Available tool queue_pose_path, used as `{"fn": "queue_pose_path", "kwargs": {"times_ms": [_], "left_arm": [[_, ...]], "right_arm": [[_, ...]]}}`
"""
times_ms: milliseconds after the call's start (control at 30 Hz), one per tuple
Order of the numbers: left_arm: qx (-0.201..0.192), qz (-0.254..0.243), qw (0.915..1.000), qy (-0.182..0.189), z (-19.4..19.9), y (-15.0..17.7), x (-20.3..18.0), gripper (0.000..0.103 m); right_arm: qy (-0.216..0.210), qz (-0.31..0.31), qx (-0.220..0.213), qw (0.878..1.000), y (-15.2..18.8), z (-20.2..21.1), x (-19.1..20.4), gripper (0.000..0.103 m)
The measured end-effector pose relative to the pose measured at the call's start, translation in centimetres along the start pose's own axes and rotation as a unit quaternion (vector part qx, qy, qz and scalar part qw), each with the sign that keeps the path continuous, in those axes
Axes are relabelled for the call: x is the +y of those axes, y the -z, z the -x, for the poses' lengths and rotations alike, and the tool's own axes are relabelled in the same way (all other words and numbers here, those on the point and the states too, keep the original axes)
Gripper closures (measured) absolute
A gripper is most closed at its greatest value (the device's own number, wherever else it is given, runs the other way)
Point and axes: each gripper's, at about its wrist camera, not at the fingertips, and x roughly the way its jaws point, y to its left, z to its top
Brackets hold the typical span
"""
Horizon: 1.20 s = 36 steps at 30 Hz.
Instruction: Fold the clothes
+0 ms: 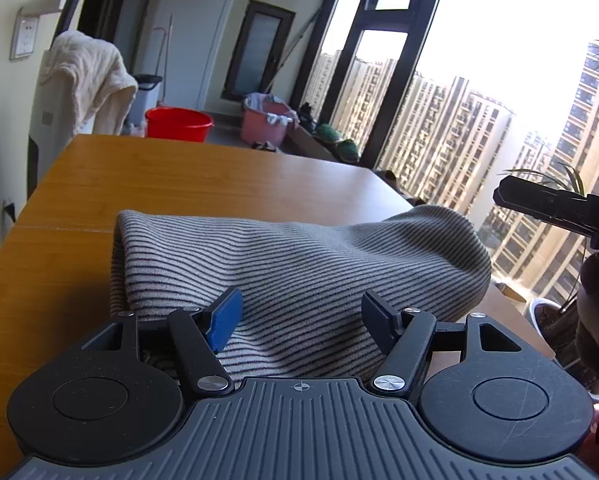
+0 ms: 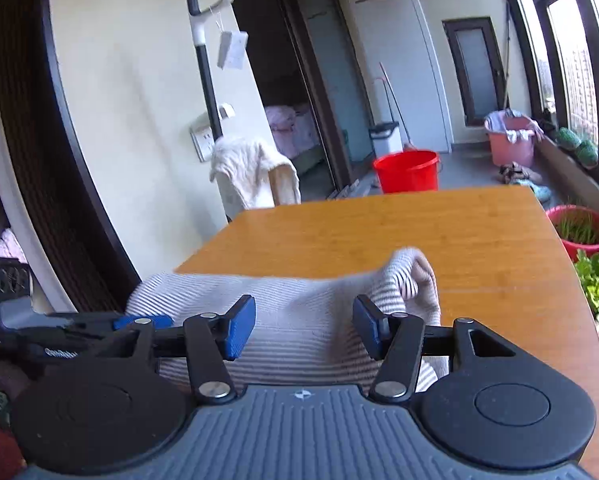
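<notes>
A grey garment with thin dark stripes (image 1: 299,256) lies bunched on the wooden table (image 1: 179,184), near its front edge. My left gripper (image 1: 301,312) stands open just above it, its blue pads wide apart and the cloth lying loose below and between them. In the right wrist view the same garment (image 2: 299,320) has a rumpled fold raised at its right end. My right gripper (image 2: 303,324) is open over it, its pads clear of the cloth. Each view catches the other gripper at its edge: the right gripper (image 1: 555,208) and the left gripper (image 2: 139,322).
Behind the table (image 2: 379,232) a red bucket (image 2: 407,170) and a pink laundry basket (image 2: 509,140) stand on the floor. A white towel (image 2: 255,170) hangs over something at the table's far left corner. Potted plants (image 2: 579,232) sit along the window on the right.
</notes>
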Motion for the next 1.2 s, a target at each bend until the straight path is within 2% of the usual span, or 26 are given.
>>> {"fn": "queue_pose_path", "kwargs": {"times_ms": [67, 167, 367, 433, 533, 600, 700, 800, 867, 967, 1067, 1200], "left_arm": [[-0.004, -0.002, 1.0000, 0.008, 0.3, 0.4, 0.1, 0.030], [-0.008, 0.001, 0.9998, 0.020, 0.6, 0.8, 0.2, 0.030], [-0.011, -0.032, 0.9994, 0.005, -1.1, 0.3, 0.5, 0.028], [-0.010, -0.024, 0.9997, 0.003, -2.1, -0.2, 1.3, 0.028], [0.006, 0.020, 0.9998, 0.003, -3.0, -1.2, 2.8, 0.027], [0.013, 0.027, 0.9995, 0.008, -2.4, -1.3, 3.0, 0.028], [0.010, -0.015, 0.9998, -0.002, 0.1, -0.3, 1.8, 0.029], [-0.001, -0.034, 0.9994, -0.004, 2.7, 0.1, 0.6, 0.025], [-0.024, -0.023, 0.9994, -0.013, 4.5, -0.4, 0.4, 0.018], [-0.052, 0.012, 0.9967, -0.061, 6.5, -0.8, 1.3, 0.016], [-0.029, 0.049, 0.9955, -0.076, 6.2, -0.4, 2.8, 0.015], [0.032, 0.088, 0.9933, -0.067, 3.6, 1.0, 3.8, 0.017]], "right_arm": [[0.017, 0.020, -0.011, 1.000, 1.5, 0.0, 0.4, 0.053], [0.017, -0.001, -0.015, 1.000, 1.5, 0.2, 0.4, 0.053], [0.040, 0.038, -0.031, 0.998, 1.4, -1.7, 0.5, 0.053], [0.043, 0.030, -0.030, 0.998, 1.1, -2.4, 0.1, 0.053], [0.040, 0.030, -0.022, 0.999, 1.0, -1.7, 0.2, 0.054], [0.042, 0.054, -0.025, 0.997, 1.5, -0.7, 0.7, 0.053], [0.058, 0.117, -0.028, 0.991, 2.4, 0.1, 2.4, 0.053], [0.068, 0.135, -0.034, 0.988, 2.1, 0.6, 3.1, 0.049], [0.074, 0.114, -0.042, 0.990, 1.5, 1.0, 2.8, 0.042], [0.085, 0.064, -0.042, 0.993, 0.9, 1.1, 1.3, 0.038], [0.058, -0.030, -0.002, 0.998, 1.2, 0.0, -1.5, 0.033], [0.006, -0.135, 0.034, 0.990, 2.4, -1.0, -4.5, 0.031]]}}
